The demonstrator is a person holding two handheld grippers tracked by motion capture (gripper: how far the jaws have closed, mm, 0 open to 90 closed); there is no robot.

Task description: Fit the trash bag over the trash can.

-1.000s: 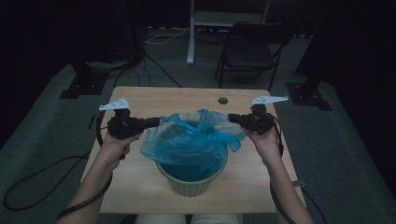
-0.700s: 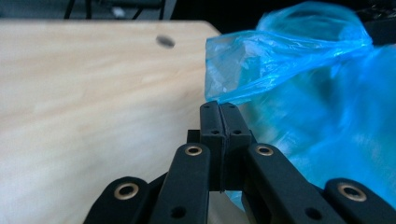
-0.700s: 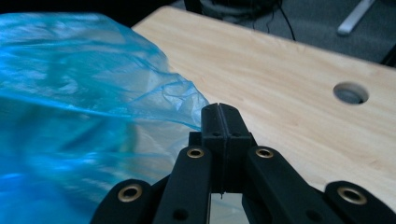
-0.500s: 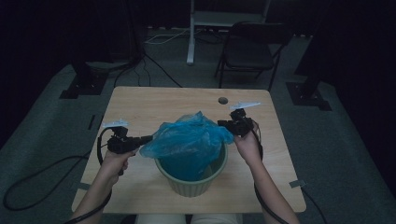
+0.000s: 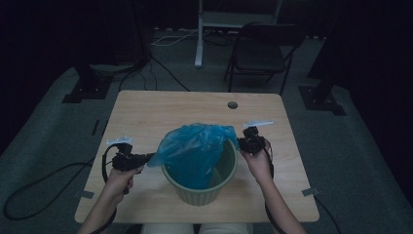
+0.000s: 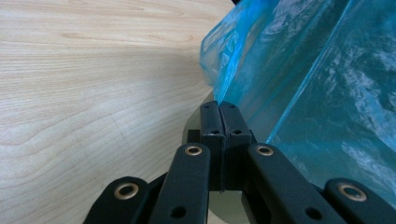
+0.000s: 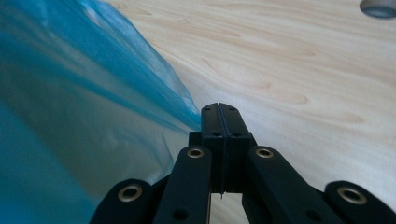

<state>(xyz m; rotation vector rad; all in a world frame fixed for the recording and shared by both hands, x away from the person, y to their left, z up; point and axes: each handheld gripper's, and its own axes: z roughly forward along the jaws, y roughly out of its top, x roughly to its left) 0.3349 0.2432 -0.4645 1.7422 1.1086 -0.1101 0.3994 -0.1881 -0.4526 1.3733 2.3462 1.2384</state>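
Nearest, two hands at the bottom edge, each with a gripper. Left gripper [image 5: 146, 157] pinched tight on one edge of the blue bag [image 5: 195, 146] — jaws fully closed on the thin plastic. Right gripper [image 5: 239, 142] clamped the same way on the other edge. Between them, the green bin [image 5: 202, 192] on the wooden table [image 5: 160, 109], bag draped across its open top and partly inside. Farther back, a small round hole [image 5: 232, 105] in the table, then a dark chair [image 5: 258, 53].

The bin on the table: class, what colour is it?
Pale green bin, lined with a blue bag; the high view shows it best.
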